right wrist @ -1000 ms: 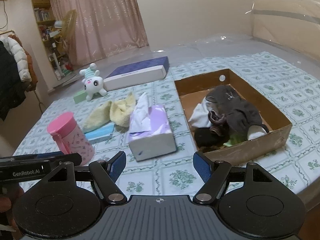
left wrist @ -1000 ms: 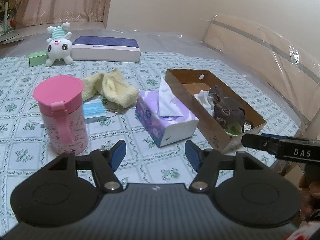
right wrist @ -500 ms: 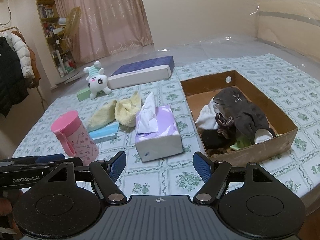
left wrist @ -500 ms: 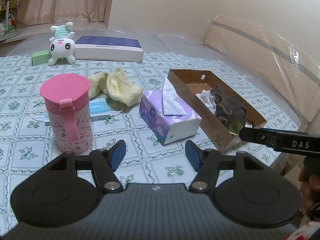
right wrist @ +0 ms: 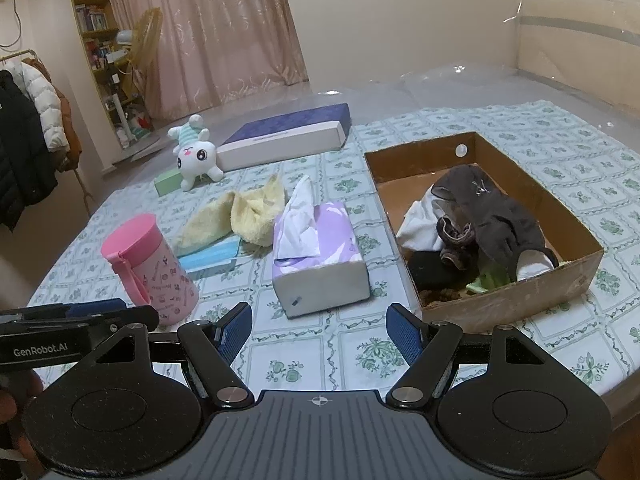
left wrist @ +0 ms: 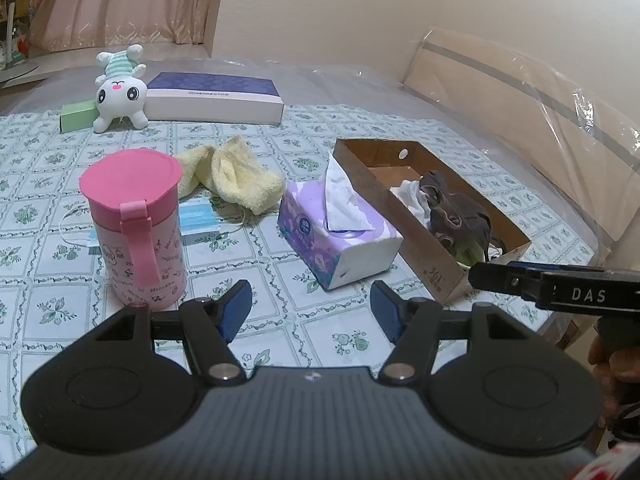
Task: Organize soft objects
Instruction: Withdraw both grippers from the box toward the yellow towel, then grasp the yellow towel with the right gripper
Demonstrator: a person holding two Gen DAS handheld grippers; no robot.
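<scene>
A brown cardboard box (right wrist: 516,300) (left wrist: 384,184) lies on the bed at the right with grey, white and dark cloth items (right wrist: 488,216) (left wrist: 456,216) piled inside. A yellow fluffy cloth (left wrist: 236,176) (right wrist: 248,216) lies mid-bed, a blue face mask (left wrist: 196,220) (right wrist: 212,258) beside it. A white plush toy (left wrist: 120,92) (right wrist: 194,156) sits at the far left. My left gripper (left wrist: 310,312) is open over the bedspread, nothing between its fingers. My right gripper (right wrist: 320,334) is open and empty too, short of the purple tissue box (right wrist: 316,256) (left wrist: 336,232).
A pink lidded cup (left wrist: 134,224) (right wrist: 150,268) stands near left. A flat blue-and-white box (left wrist: 212,98) (right wrist: 284,136) and a small green box (left wrist: 78,116) lie at the back. Coats hang on a rack (right wrist: 24,136) at the left. The bed's front edge is close.
Both views have shifted slightly, so the objects sit a little further right and lower in the frames than a second ago. Both grippers stay open and empty.
</scene>
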